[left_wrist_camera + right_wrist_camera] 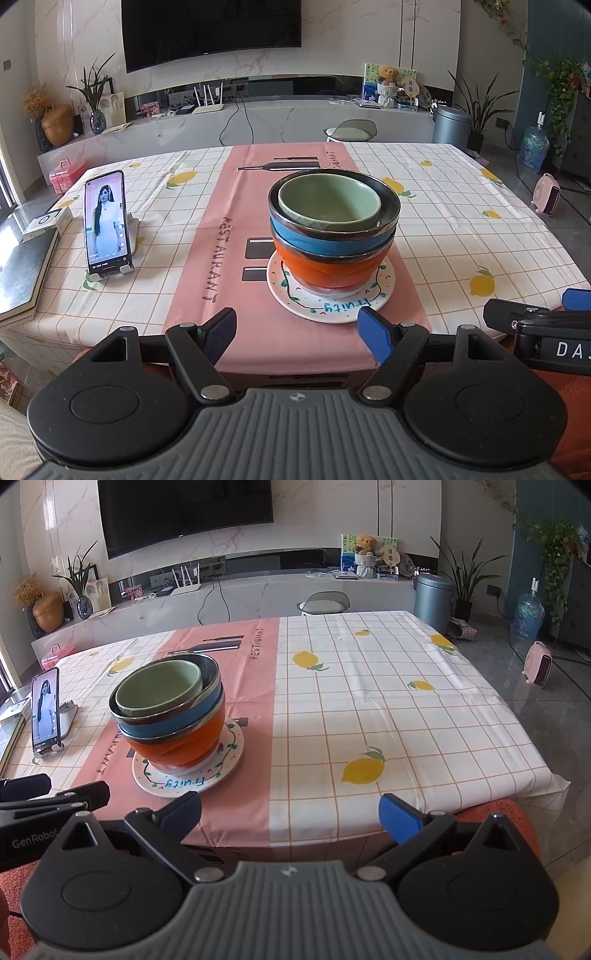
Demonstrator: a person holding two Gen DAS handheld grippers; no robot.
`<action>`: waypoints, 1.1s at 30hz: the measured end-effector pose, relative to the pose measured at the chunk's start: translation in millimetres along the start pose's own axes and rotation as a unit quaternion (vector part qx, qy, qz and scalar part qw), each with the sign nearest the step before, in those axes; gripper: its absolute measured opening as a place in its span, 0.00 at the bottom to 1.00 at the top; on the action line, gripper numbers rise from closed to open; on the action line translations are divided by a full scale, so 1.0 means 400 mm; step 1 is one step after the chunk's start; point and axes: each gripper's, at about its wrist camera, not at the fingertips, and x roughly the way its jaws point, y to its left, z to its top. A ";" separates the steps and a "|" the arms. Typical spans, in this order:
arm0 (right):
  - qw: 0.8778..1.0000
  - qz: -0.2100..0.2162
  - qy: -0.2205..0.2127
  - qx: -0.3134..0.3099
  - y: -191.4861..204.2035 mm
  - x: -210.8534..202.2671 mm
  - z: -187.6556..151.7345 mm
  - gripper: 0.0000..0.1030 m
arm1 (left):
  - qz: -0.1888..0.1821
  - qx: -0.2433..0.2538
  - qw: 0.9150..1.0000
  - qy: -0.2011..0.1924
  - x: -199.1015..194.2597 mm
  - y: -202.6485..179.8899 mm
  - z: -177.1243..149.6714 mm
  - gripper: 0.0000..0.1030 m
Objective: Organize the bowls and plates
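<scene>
Upright, mouths up, three bowls sit nested as one stack: a green bowl [328,201] inside a blue bowl [325,242] inside an orange bowl [328,267], the stack's axis vertical and leaning slightly. It stands on a white plate [330,301] lettered "Fruity", on the pink runner [225,236] of a lemon-print tablecloth [388,709], near the table's front edge. Left of the stack, a phone [105,221] is propped on a stand. Beyond the table are a marble wall, a television and a low counter. Right of the plate the cloth lies bare to the far corner. Both the left gripper [297,334] and the right gripper [290,812] hang spread and empty just off the front edge
</scene>
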 end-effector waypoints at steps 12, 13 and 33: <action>1.000 0.000 0.004 -0.003 0.002 0.003 -0.001 0.97 | -0.004 0.003 1.000 -0.006 -0.002 0.001 -0.002 0.85; 1.000 0.000 0.004 -0.002 0.002 0.003 -0.001 0.97 | -0.004 0.003 1.000 -0.006 -0.001 0.001 -0.002 0.85; 1.000 0.001 0.008 0.000 0.004 0.005 -0.010 0.97 | -0.005 0.005 1.000 -0.008 -0.007 0.000 -0.001 0.85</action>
